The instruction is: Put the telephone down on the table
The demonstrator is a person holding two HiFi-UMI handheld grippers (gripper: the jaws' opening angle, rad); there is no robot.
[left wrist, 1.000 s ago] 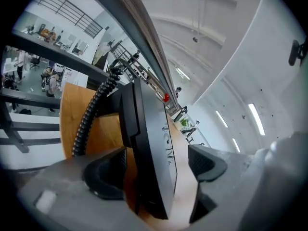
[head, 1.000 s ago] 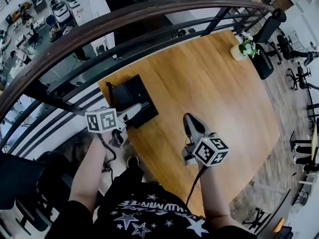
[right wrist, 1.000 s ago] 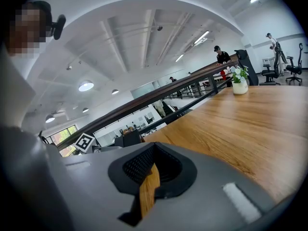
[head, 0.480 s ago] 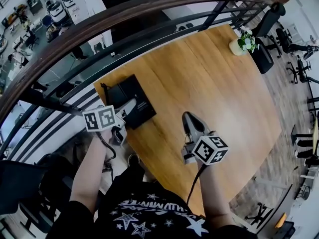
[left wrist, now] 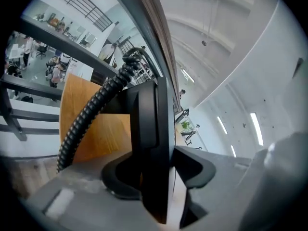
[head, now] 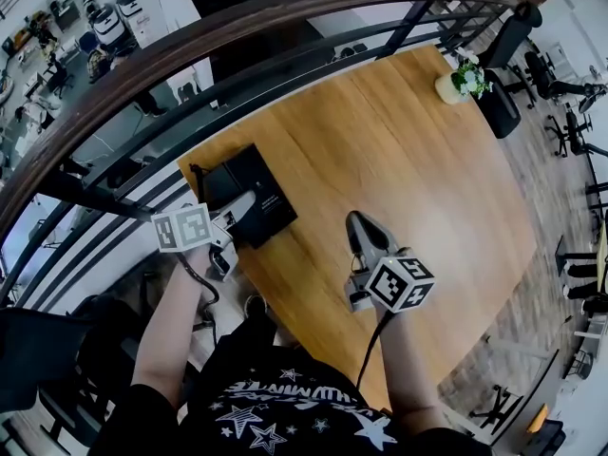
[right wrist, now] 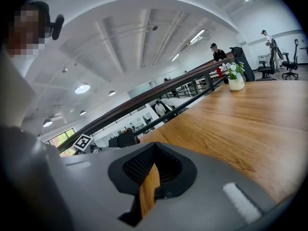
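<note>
At the near left corner of the wooden counter (head: 399, 150) lies the black telephone (head: 233, 174), close to the dark railing (head: 237, 27). From above, the left gripper (head: 249, 202) reaches onto the telephone, but the grip is too small to make out there.

The left gripper view shows it up close. The jaws have just been closing, and the telephone's handset (left wrist: 151, 143) stands between them, with the pads tight on both of its sides. A black curly cord (left wrist: 96, 109) runs off to the left. The handset fills the middle of that view, so the rest of the telephone is hidden behind it, and the handset's lower end is cut off at the bottom edge.

The right gripper (head: 359, 224) is over the bare wood, well apart from the telephone. From above, its jaws look like one thin point. The right gripper view shows them pressed together with nothing held, and a thin strip of wood shows below the pads. That view also shows a white pot with a little plant (right wrist: 236, 81) far down the counter, and some people by the railing. From above, the pot sits at the far right corner.

Only the view from above shows both arms and the square-marked cubes (head: 182, 228). The buttons on the telephone cannot be made out in any view.
</note>
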